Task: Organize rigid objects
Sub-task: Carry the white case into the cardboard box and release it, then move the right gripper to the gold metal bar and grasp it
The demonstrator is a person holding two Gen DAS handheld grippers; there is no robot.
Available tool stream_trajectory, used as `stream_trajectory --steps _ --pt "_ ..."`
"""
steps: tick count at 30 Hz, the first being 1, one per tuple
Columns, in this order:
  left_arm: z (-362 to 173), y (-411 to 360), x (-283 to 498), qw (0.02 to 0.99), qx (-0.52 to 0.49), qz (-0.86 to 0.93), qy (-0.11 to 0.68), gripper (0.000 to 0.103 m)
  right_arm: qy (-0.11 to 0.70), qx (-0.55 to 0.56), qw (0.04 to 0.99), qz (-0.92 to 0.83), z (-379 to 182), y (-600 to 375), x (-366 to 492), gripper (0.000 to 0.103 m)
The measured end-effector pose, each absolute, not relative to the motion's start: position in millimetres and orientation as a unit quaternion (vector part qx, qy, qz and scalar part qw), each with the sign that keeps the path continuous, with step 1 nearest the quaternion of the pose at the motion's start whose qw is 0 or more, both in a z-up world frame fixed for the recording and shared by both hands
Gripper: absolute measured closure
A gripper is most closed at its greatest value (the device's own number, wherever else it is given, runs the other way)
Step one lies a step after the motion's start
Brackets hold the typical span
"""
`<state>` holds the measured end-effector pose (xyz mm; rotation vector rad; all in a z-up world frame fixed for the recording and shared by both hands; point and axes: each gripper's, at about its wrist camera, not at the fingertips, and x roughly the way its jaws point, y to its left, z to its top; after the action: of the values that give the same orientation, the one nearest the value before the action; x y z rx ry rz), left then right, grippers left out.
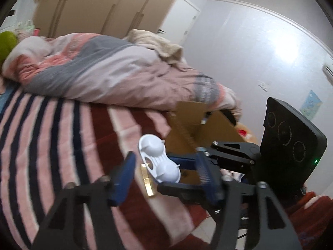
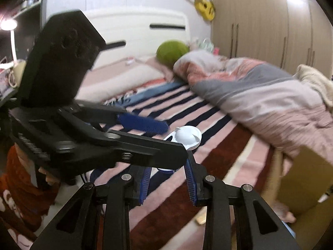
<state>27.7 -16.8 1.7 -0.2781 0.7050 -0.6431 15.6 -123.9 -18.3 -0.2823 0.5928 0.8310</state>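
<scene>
The left gripper (image 1: 166,175) has its 2 blue pads apart with the white plastic piece (image 1: 159,161) between them — neither pad presses on it. The right gripper (image 1: 187,162) crosses in from the right and appears to pinch that piece; in its own view the contact is hidden behind the other gripper's arm. The piece, with 2 rounded domes, hangs above the striped blanket (image 1: 52,135). Just beyond stands an open cardboard box (image 1: 208,129) — a crumpled duvet (image 1: 108,70) lies further back.
</scene>
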Motion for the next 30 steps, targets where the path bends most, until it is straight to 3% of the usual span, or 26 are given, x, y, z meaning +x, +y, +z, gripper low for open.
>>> stream_trajectory --steps 4,17,18,19,20,21,30 --pt "13.4 -53.1 38.8 0.876 -0.115 -0.322 0.34 0.069 0.265 -0.118 0.879 0.379 -5.4 -161.7 15.1 0.077" --pt "2.3 -179.5 98.3 0.841 -0.06 -0.371 0.389 0.07 0.289 -0.074 0.907 0.298 -15.1 -280.3 51.8 0.076" --pt "0.2 -182.5 100.0 0.84 -0.055 -0.368 0.394 0.059 0.295 -0.072 0.907 0.293 -17.2 -283.7 53.4 0.073" --pt "-1.5 -185.1 101.8 0.841 -0.051 -0.364 0.396 0.051 0.305 -0.068 0.906 0.285 -20.1 -287.8 56.9 0.06" --pt "-2.7 -186.2 102.5 0.846 -0.046 -0.357 0.395 0.034 0.311 -0.063 0.906 0.28 -22.2 -291.4 59.9 0.053" --pt "-2.6 -186.1 101.8 0.851 -0.04 -0.35 0.389 0.026 0.313 -0.057 0.906 0.278 -23.5 -295.5 61.3 0.045" --pt "7.8 -151.5 90.1 0.872 -0.043 -0.321 0.367 0.024 0.321 -0.073 0.903 0.276 -21.4 -288.9 48.7 0.045"
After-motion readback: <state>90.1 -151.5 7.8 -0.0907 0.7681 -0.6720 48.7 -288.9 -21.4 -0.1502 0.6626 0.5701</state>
